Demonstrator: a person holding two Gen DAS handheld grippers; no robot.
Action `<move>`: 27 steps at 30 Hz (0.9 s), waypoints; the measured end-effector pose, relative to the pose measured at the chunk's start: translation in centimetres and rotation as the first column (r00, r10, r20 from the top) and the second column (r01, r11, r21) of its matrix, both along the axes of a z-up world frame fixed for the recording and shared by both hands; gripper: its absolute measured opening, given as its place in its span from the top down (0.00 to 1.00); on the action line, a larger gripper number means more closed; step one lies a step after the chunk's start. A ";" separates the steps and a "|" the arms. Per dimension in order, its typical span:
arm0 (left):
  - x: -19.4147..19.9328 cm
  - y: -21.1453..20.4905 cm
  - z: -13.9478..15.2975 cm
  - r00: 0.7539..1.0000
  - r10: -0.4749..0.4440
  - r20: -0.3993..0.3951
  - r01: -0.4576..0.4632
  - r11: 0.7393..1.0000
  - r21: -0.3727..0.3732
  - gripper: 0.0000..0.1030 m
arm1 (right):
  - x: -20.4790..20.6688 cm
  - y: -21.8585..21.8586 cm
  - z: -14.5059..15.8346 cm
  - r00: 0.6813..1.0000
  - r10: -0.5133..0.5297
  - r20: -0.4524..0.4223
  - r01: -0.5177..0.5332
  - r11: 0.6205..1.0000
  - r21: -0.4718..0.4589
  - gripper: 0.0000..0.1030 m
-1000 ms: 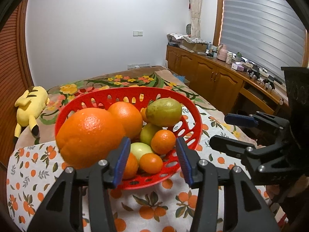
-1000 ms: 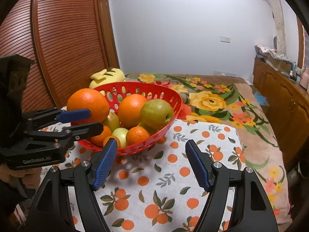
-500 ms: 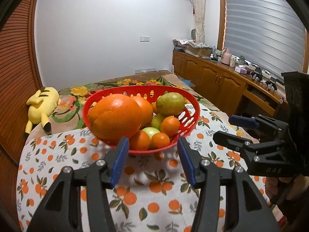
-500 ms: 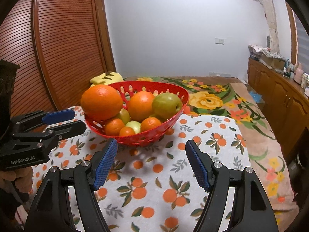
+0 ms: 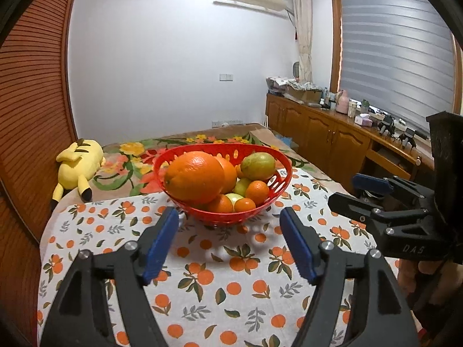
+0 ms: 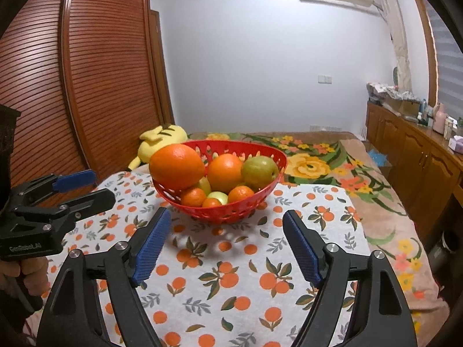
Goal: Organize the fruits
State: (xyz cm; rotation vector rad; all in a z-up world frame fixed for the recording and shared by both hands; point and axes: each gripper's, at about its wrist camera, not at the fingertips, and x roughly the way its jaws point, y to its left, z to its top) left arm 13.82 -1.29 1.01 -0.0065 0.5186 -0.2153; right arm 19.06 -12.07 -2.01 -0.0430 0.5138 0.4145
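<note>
Lower fruits half-buried under the big orange (image 5: 194, 177), cabinet-top clutter (image 5: 351, 107) too small to identify

Empty left tongs (image 5: 230, 217) gape before the red basket (image 5: 277, 183), seemingly heaped with oranges (image 5: 194, 177).

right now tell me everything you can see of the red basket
The red basket is a round, shallow bowl of glossy plastic with oval slots cut through its wall. It stands upright on the orange-print tablecloth, piled with oranges, small tangerines and green fruit. The biggest orange sits at its left rim, bulging over it. Neither gripper touches it; both sets of jaws stand open, short of it.
</note>
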 end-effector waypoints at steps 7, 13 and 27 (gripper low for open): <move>-1.2 1.3 0.2 0.999 0.036 0.037 -0.035 0.999 -0.016 0.18 | -1.1 0.1 0.8 0.998 -0.025 0.056 0.025 1.000 0.004 0.12; -1.6 2.3 0.1 0.996 0.077 0.043 -0.075 0.997 -0.030 0.14 | -1.9 0.3 1.0 0.996 -0.037 0.082 0.037 0.999 -0.006 0.09; -3.2 4.0 -0.3 0.987 0.150 0.049 -0.150 0.989 -0.012 0.14 | -3.2 0.5 0.8 0.993 -0.068 0.097 0.069 0.998 -0.006 0.08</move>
